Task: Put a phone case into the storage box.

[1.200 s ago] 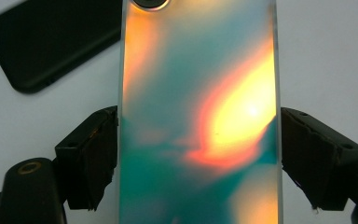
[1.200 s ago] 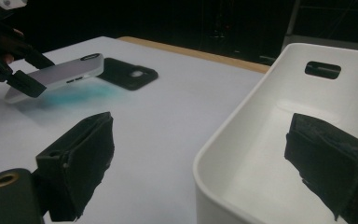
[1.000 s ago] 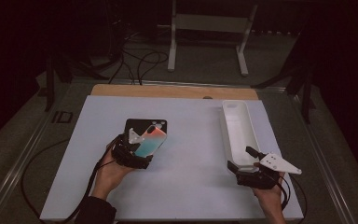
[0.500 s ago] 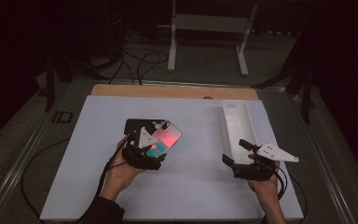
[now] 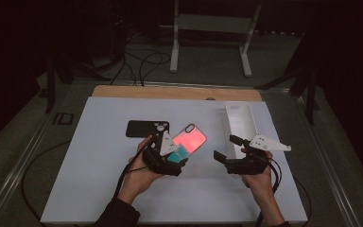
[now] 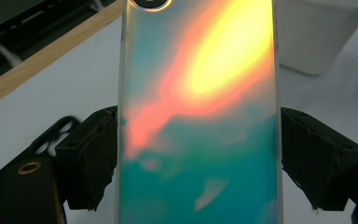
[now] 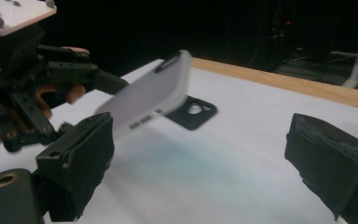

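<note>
Left gripper [image 5: 182, 153]: fingers clamped on the long edges of the iridescent phone [image 5: 189, 141], held off the bench [image 5: 99, 156], tilted, between black case [image 5: 144, 128] and white tray [image 5: 240, 124]. Right gripper [image 5: 224, 149]: fingers spread, nothing between, near the phone.

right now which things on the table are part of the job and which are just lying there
In the job:
- phone, clamped across its sides by the left gripper and lifted off the mat
- right gripper, jaws open, empty, facing the phone

Lying about:
- black case, flat on the mat
- white tray
- cables on the floor
</note>
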A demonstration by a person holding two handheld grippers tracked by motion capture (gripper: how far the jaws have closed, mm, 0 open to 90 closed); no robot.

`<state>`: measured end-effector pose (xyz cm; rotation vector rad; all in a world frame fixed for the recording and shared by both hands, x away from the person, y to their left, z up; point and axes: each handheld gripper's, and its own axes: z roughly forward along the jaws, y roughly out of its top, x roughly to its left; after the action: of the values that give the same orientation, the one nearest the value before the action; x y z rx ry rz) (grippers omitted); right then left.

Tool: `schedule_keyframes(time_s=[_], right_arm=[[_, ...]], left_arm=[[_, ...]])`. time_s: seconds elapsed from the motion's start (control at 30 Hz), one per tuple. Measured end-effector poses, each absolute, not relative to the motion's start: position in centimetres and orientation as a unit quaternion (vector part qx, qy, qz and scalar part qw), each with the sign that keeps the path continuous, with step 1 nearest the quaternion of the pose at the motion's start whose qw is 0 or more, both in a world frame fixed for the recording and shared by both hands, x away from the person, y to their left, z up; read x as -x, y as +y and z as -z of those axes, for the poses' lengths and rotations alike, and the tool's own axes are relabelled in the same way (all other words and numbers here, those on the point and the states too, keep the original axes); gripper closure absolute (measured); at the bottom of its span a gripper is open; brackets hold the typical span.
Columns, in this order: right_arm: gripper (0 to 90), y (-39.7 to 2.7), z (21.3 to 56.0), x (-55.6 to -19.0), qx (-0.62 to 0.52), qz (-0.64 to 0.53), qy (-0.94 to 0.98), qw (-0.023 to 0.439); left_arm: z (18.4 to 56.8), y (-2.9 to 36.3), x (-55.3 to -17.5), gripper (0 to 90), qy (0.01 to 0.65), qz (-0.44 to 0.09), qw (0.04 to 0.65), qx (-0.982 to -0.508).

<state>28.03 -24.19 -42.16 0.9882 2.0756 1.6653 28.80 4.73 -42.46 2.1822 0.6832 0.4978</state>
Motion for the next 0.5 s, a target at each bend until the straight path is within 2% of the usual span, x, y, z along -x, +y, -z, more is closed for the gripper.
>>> schedule_keyframes(time_s=[0.27, 0.5], right_arm=[[16.5, -22.7, 41.9, -28.6, -0.348, -0.578, 0.728, 0.120], [39.0, -21.9, 42.1, -29.0, -0.373, -0.564, 0.733, 0.073]], left_arm=[[42.4, 2.5, -28.0, 17.0, 0.243, -0.196, 0.405, -0.859], [42.3, 1.6, -27.5, 17.0, 0.232, -0.197, 0.412, -0.859]])
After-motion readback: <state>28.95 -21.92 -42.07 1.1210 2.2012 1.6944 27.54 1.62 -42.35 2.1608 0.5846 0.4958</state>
